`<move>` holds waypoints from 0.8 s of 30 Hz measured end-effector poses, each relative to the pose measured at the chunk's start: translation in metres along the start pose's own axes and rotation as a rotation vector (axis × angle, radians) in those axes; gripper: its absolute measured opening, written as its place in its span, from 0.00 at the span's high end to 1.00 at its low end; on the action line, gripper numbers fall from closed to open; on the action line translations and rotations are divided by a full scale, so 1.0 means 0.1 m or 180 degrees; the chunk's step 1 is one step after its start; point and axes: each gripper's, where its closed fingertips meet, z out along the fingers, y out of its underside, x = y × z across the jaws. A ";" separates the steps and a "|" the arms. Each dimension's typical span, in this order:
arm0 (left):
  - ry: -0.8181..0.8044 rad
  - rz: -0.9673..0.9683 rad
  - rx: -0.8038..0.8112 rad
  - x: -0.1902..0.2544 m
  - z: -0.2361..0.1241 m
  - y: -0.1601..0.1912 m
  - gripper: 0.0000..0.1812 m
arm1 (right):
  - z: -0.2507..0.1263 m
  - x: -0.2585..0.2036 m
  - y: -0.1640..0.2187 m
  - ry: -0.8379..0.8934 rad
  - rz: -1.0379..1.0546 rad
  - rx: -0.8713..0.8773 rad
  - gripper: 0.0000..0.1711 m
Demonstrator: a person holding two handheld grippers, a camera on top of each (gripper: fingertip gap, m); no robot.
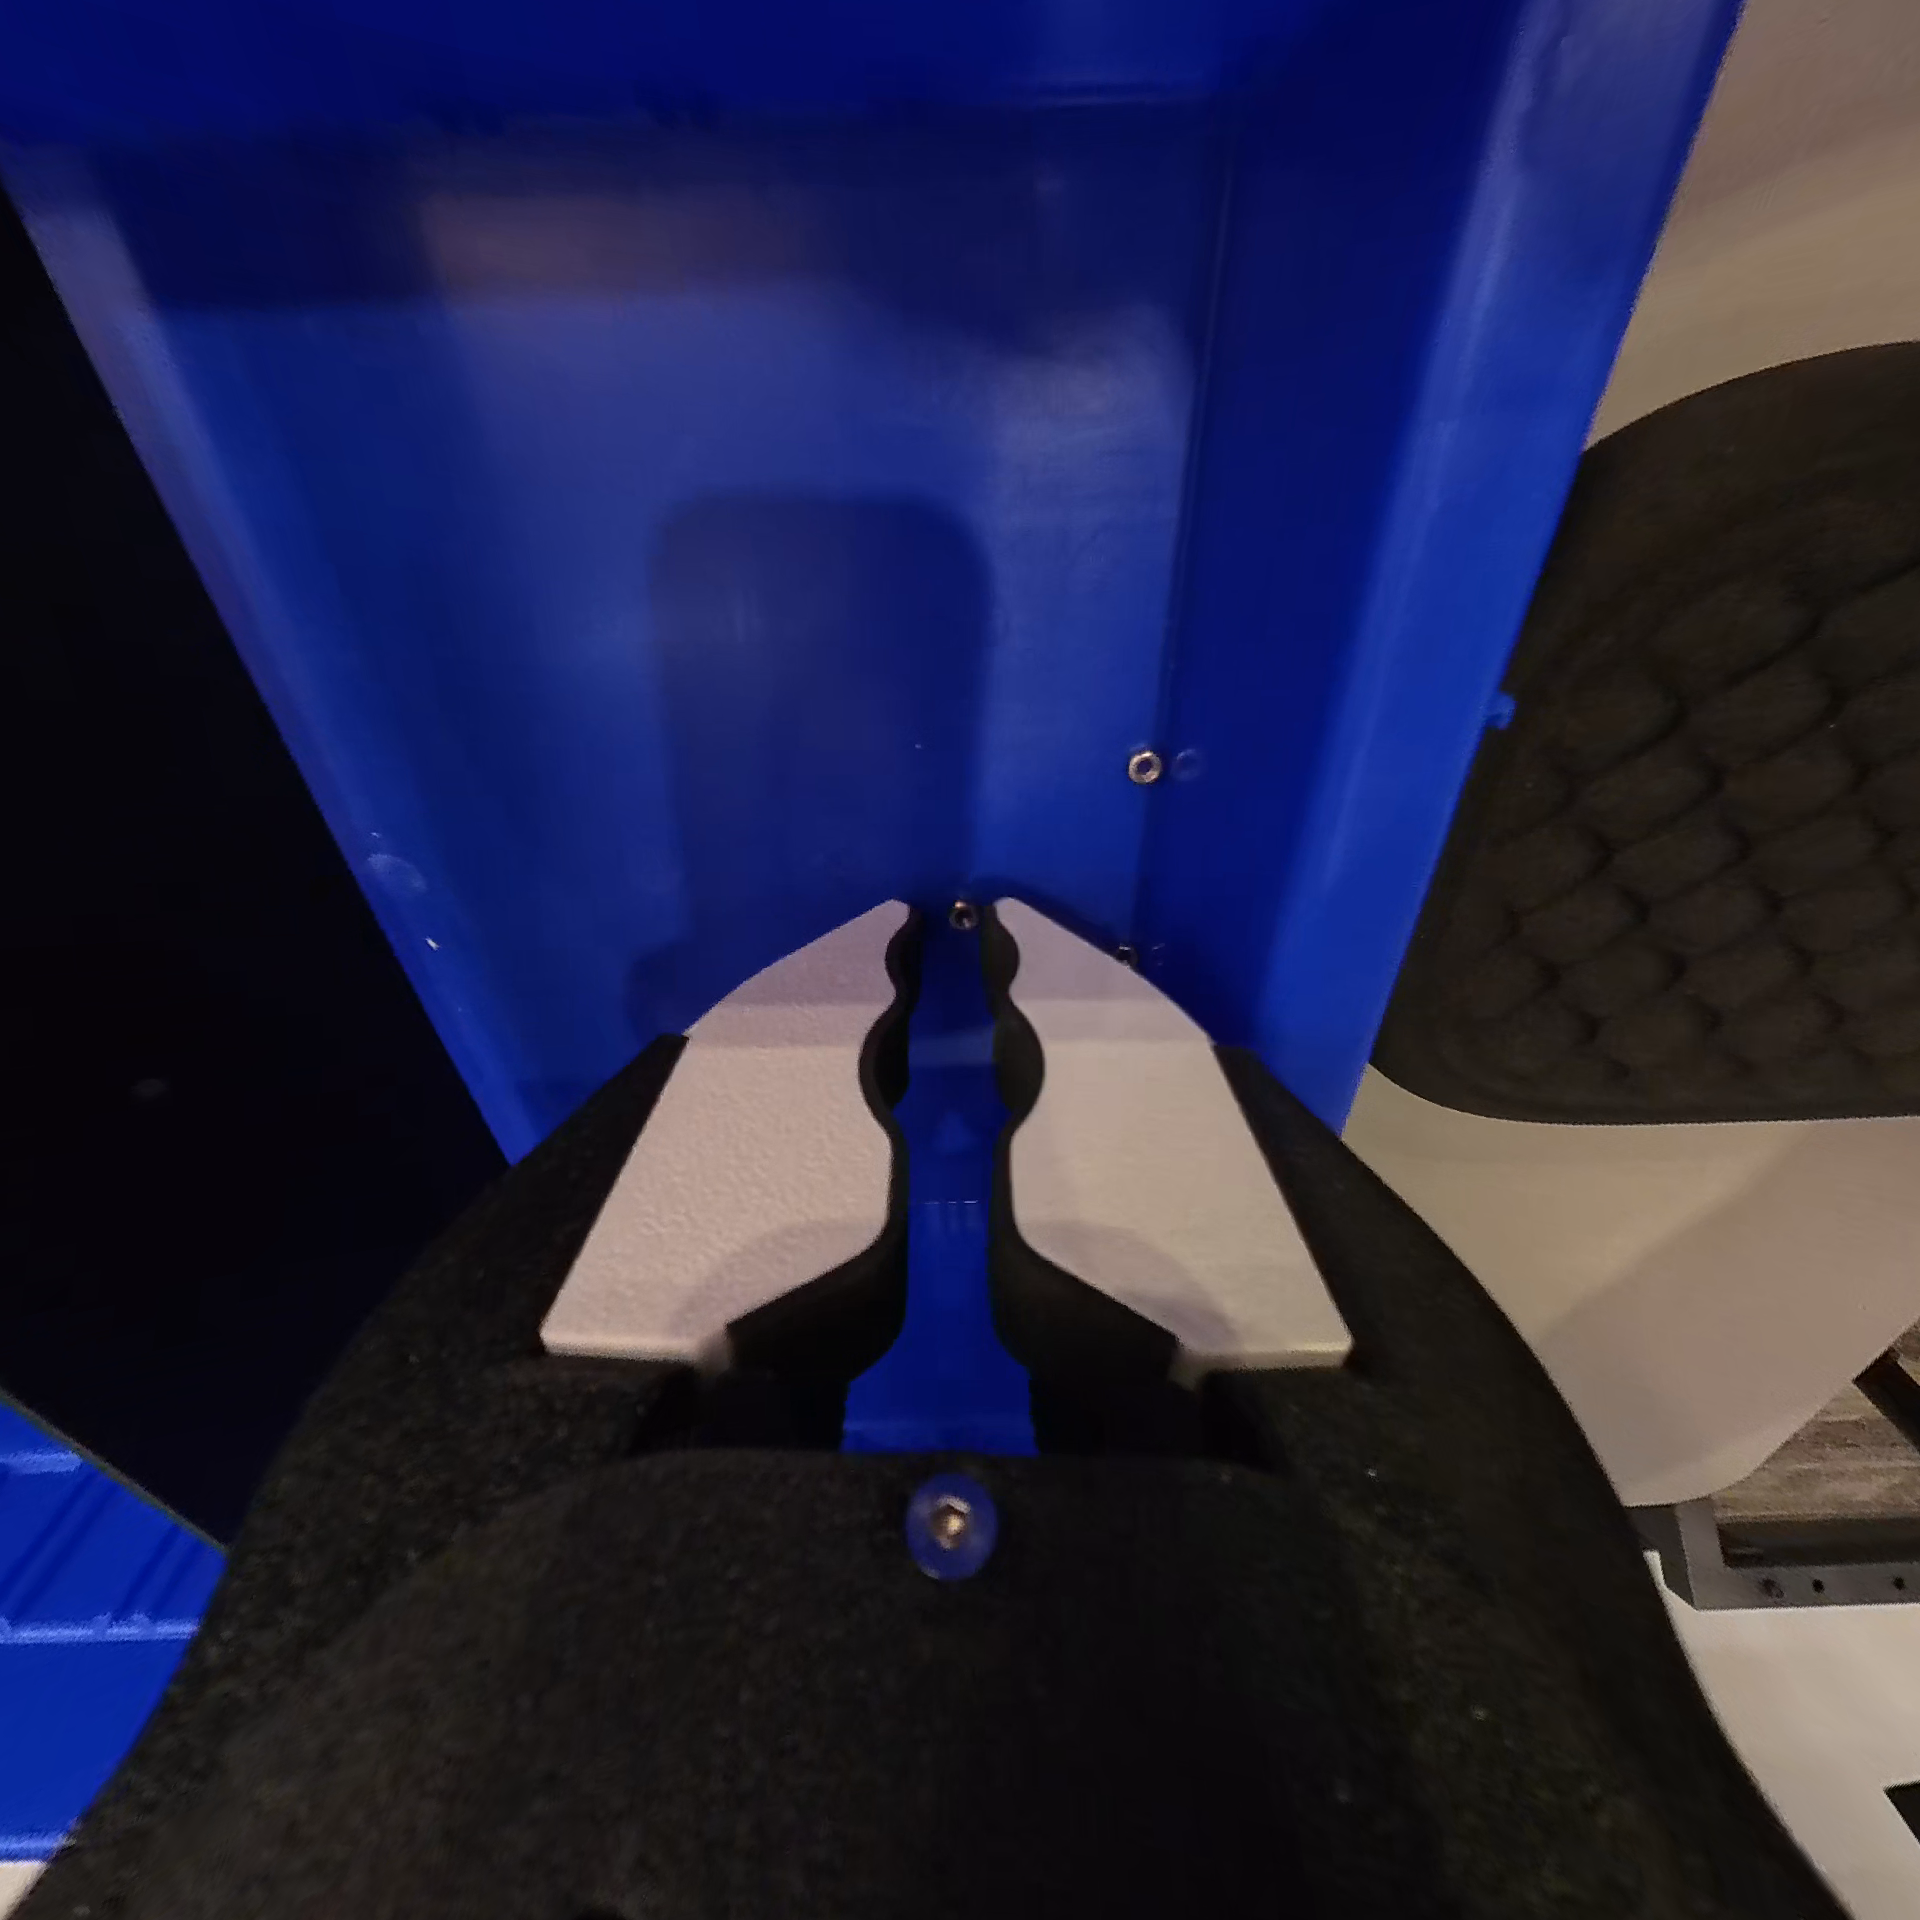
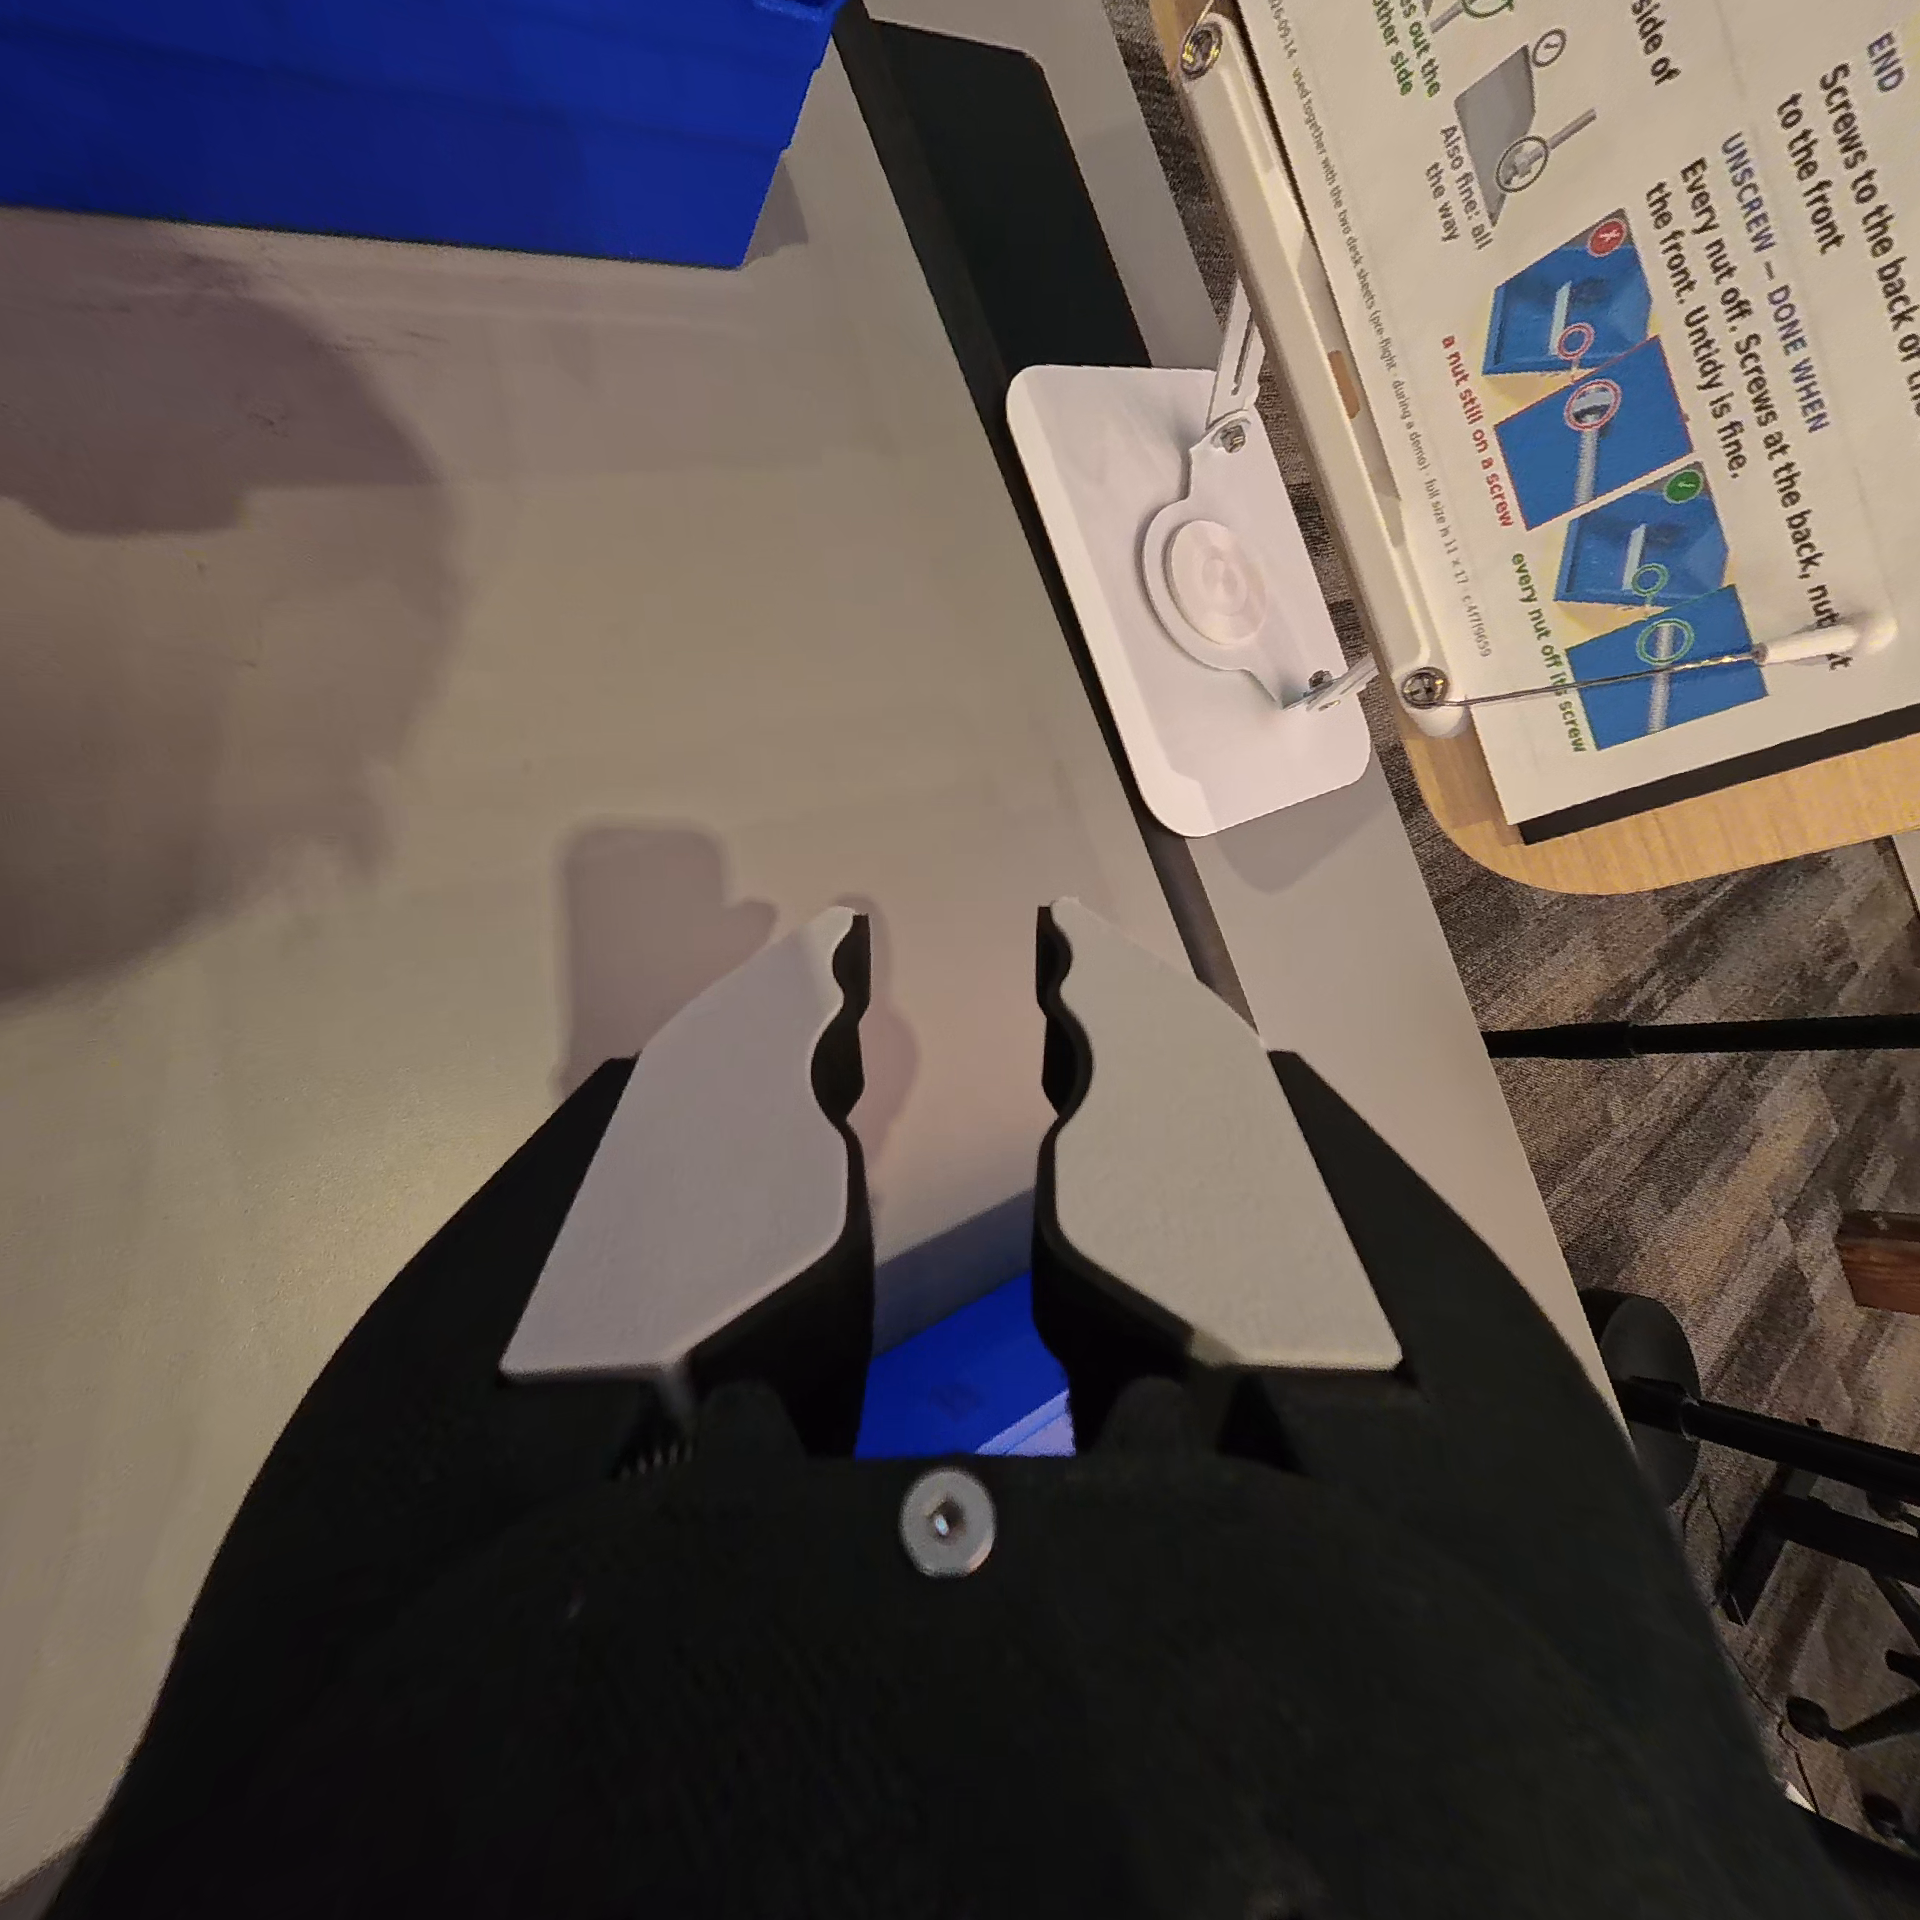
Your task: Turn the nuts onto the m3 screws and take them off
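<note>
Left tongs: the left tongs (image 1: 956, 920) reach down into a blue bin (image 1: 790, 436), nearly closed, with a small metal piece, probably a nut (image 1: 963, 915), between the very tips; whether the tips actually pinch it I cannot tell.
Other hardware: a second nut (image 1: 1144, 768) lies on the bin floor, far and to the right of the tips, close to the right wall; a small dark piece, maybe a screw (image 1: 1127, 951), sits just right of the tips at the foot of that wall.
Key relation: the piece is dead ahead of the left tongs, at the tip line, so the left side is the nearer one; its long axis cannot be read.
Room: the bin floor is open to the far side and left; the right wall is near, so I judge the lift should go straight up.
Right tongs: the right tongs (image 2: 954, 920) hang released and empty over the grey table (image 2: 520, 644), well apart from the work.
Edges: the table's right edge runs close beside them; a white pad (image 2: 1101, 582) lies at that edge farther off.
</note>
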 end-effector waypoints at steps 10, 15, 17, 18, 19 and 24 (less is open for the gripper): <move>-0.0023 -0.0020 0.0000 -0.02 0.00 0.00 0.97 | 0.01 -0.01 0.02 -0.0018 -0.0008 -0.0035 0.82; -0.0015 -0.0037 -0.0004 -0.02 0.00 0.00 0.97 | 0.03 -0.03 0.03 -0.0039 -0.0017 -0.0058 0.82; -0.0015 -0.0069 -0.0007 -0.02 0.00 0.00 0.97 | 0.03 -0.03 0.04 -0.0043 -0.0028 -0.0076 0.82; -0.0019 -0.0067 -0.0005 -0.02 0.00 0.00 0.97 | 0.04 -0.03 0.04 -0.0044 -0.0032 -0.0084 0.82; -0.0017 -0.0066 -0.0003 -0.02 0.00 0.00 0.97 | 0.04 -0.03 0.04 -0.0047 -0.0033 -0.0088 0.82; -0.0030 -0.0185 -0.0003 -0.04 -0.01 0.00 0.97 | 0.03 -0.04 0.03 -0.0051 -0.0041 -0.0072 0.82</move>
